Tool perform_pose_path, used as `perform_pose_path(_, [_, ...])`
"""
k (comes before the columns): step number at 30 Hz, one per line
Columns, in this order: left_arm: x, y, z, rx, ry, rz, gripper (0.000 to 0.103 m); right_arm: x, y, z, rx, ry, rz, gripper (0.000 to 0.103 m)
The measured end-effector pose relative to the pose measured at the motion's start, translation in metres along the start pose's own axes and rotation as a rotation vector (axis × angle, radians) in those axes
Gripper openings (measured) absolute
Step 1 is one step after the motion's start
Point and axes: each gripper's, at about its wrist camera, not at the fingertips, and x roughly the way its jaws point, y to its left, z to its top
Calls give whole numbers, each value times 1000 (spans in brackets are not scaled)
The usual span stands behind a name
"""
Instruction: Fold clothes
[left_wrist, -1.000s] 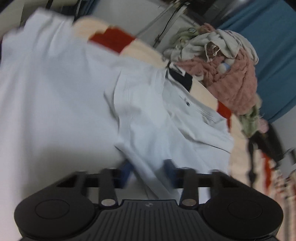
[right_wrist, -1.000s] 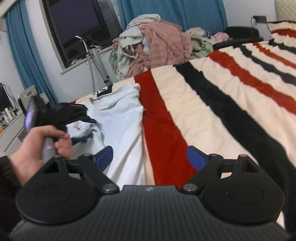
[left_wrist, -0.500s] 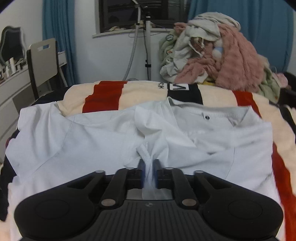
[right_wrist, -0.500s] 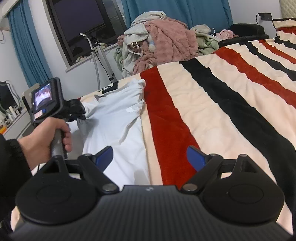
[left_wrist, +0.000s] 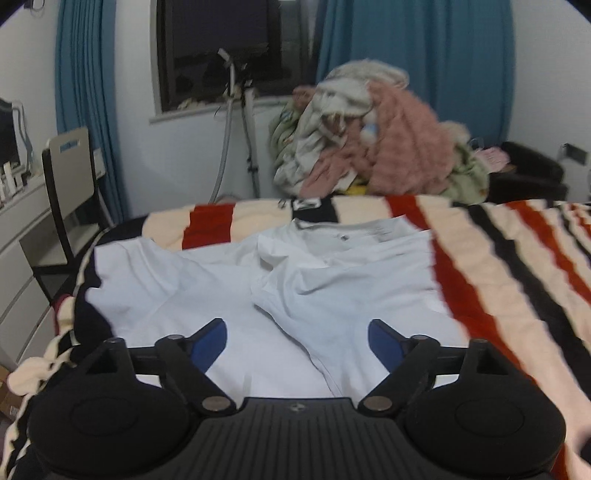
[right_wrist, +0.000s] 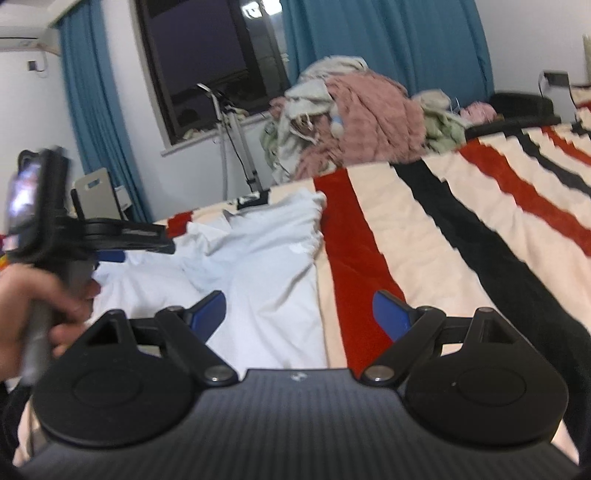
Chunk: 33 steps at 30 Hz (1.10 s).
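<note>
Two grippers hover over the bed: the left gripper (left_wrist: 297, 338) has fingers opening, nothing between them, the white shirt (left_wrist: 229, 288) lying crumpled on the striped blanket (left_wrist: 498, 258) toward 12 o'clock. The right gripper (right_wrist: 299, 308) has fingers spread, empty.

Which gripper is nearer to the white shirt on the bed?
Left. The left gripper hangs right over the white shirt, jaws opening, nothing between them. The right gripper hangs above the shirt's edge and the striped blanket.
</note>
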Motion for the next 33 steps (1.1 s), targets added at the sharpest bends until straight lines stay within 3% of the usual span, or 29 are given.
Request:
perform_pose_path(4, [-82,-5,-33,7,-79,-21,101,-16,9,0,-19,-23,11,88])
perform_pose_path(6, [-116,-10,-59,25,-109,-40,103,-30,11,-1,-11,-29,29,88])
perform_pose_path(10, [-157,-2,-106,-41,-105,-86,103,-61,13,-8,-3,-56,60,88])
perform_pose_path(13, [-169,5,-121,-57,-97,-85,103,-74,18,-12,-19,-77,52,88])
perform_pose_path(19, [-178,23,-118,-81,-111,-90,103,-67,34,-17,-79,-72,31,88])
perform_pose_path(22, [-180,36,-113,-88,-116,-86,103,-55,39,-19,-105,-44,33,88])
perform_pose_path(26, [-187,61,-108,-108,-141,-64,103,-17,51,-13,-131,55,51,88])
perform_pose_path(33, [-183,111,-109,-155,-165,22,103,90,117,9,-314,163,164,87])
